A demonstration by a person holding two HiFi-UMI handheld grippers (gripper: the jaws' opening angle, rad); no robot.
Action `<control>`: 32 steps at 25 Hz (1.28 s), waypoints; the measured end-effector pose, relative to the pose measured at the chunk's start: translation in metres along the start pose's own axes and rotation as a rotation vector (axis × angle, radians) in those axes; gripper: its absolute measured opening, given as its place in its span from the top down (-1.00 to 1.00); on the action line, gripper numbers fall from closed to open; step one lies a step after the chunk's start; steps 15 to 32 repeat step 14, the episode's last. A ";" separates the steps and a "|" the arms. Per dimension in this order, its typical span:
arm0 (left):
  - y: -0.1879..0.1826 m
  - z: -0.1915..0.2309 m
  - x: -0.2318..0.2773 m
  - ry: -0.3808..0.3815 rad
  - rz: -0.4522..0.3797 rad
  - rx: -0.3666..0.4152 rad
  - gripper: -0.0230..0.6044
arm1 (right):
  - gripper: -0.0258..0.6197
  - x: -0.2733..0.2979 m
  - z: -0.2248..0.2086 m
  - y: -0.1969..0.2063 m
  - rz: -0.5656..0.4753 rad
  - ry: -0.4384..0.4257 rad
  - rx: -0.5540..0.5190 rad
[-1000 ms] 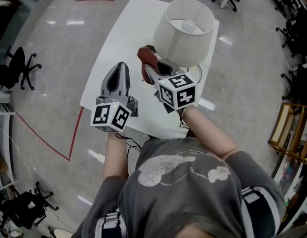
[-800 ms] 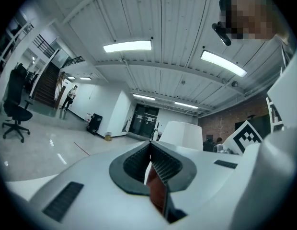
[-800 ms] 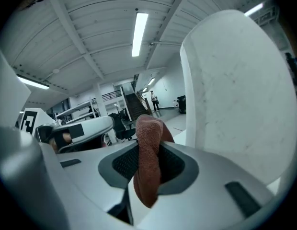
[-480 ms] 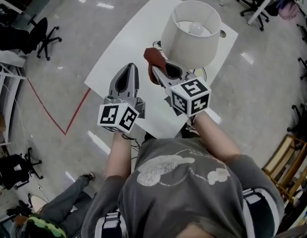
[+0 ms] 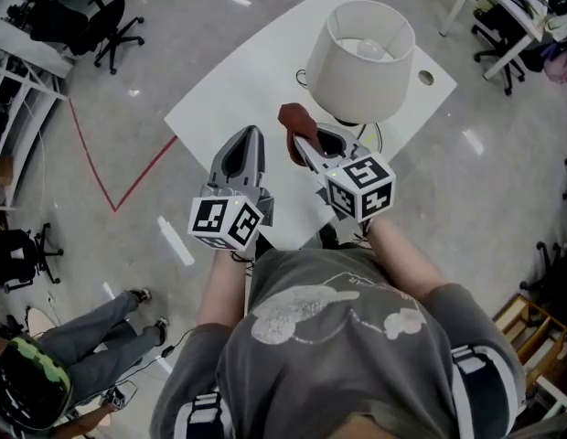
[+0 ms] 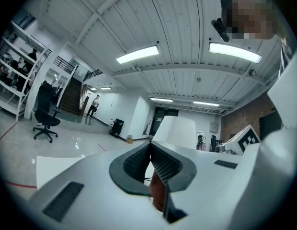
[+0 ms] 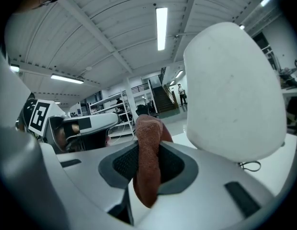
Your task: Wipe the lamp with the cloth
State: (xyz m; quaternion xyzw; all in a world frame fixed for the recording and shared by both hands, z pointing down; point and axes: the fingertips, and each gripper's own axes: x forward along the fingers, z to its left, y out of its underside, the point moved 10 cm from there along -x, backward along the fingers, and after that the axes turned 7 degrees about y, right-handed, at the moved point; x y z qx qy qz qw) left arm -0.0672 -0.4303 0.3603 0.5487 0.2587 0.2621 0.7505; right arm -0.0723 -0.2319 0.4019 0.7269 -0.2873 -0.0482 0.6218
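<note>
lamp (image 5: 361, 62): stands upright on the white surface (image 5: 238, 80), toward its far right end. pale drum shade (image 7: 232, 90); bulb (image 5: 373, 48) shows through the open top. a thin cable (image 7: 249, 166) loops at the lamp's foot.

cloth (image 5: 291, 120): rust-brown, bunched, held off the surface just beside the lamp on its near left. the right gripper view shows a gap between cloth and shade, so no contact is logged.

right tool (image 5: 302, 143): jaws clamped on the cloth, one fold standing out past the tips and a tail hanging below the pads. judgement: the fold is left proud so that soft fabric meets the shade first, not the hard jaw ends.

left tool (image 5: 250, 135): jaws closed together, nothing between them. it is left of the lamp and farther from it than the right tool, pointing roughly toward the lamp. judgement: idle, perhaps kept near to steady the lamp if needed.

stage (judgement): approach; wiping of the shade is not under way at this instant.

risk (judgement): the shade looks light and the lamp tall for its foot. a sideways push from the left could rock it, so a light stroke along the shade wall seems safer.
</note>
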 end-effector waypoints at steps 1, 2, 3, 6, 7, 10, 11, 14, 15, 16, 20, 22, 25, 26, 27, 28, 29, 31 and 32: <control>0.002 -0.004 -0.003 -0.010 -0.005 0.001 0.90 | 0.64 -0.003 -0.001 0.001 0.000 -0.012 -0.013; 0.005 -0.009 -0.006 -0.019 -0.007 0.003 0.90 | 0.64 -0.006 -0.001 0.003 0.002 -0.025 -0.027; 0.007 -0.013 -0.009 -0.027 -0.006 0.007 0.90 | 0.64 -0.008 -0.002 0.005 0.006 -0.037 -0.040; 0.016 -0.024 -0.016 -0.044 0.006 0.022 0.90 | 0.64 -0.011 -0.005 0.015 0.029 -0.060 -0.056; 0.018 -0.026 -0.018 -0.048 0.009 0.029 0.90 | 0.64 -0.011 -0.006 0.018 0.035 -0.064 -0.055; 0.019 -0.028 -0.023 -0.060 0.011 0.045 0.90 | 0.64 -0.011 -0.007 0.022 0.043 -0.073 -0.060; 0.019 -0.028 -0.025 -0.064 0.012 0.048 0.90 | 0.64 -0.012 -0.006 0.022 0.046 -0.076 -0.065; 0.019 -0.028 -0.031 -0.077 0.017 0.051 0.90 | 0.64 -0.012 -0.001 0.024 0.055 -0.086 -0.078; 0.019 -0.028 -0.031 -0.077 0.017 0.051 0.90 | 0.64 -0.012 -0.001 0.024 0.055 -0.086 -0.078; 0.019 -0.028 -0.031 -0.077 0.017 0.051 0.90 | 0.64 -0.012 -0.001 0.024 0.055 -0.086 -0.078; 0.019 -0.028 -0.031 -0.077 0.017 0.051 0.90 | 0.64 -0.012 -0.001 0.024 0.055 -0.086 -0.078; 0.019 -0.028 -0.031 -0.077 0.017 0.051 0.90 | 0.64 -0.012 -0.001 0.024 0.055 -0.086 -0.078; 0.019 -0.028 -0.031 -0.077 0.017 0.051 0.90 | 0.64 -0.012 -0.001 0.024 0.055 -0.086 -0.078; 0.019 -0.028 -0.031 -0.077 0.017 0.051 0.90 | 0.64 -0.012 -0.001 0.024 0.055 -0.086 -0.078; 0.019 -0.028 -0.031 -0.077 0.017 0.051 0.90 | 0.64 -0.012 -0.001 0.024 0.055 -0.086 -0.078; 0.019 -0.028 -0.031 -0.077 0.017 0.051 0.90 | 0.64 -0.012 -0.001 0.024 0.055 -0.086 -0.078; 0.019 -0.028 -0.031 -0.077 0.017 0.051 0.90 | 0.64 -0.012 -0.001 0.024 0.055 -0.086 -0.078; 0.019 -0.028 -0.031 -0.077 0.017 0.051 0.90 | 0.64 -0.012 -0.001 0.024 0.055 -0.086 -0.078; 0.019 -0.028 -0.031 -0.077 0.017 0.051 0.90 | 0.64 -0.012 -0.001 0.024 0.055 -0.086 -0.078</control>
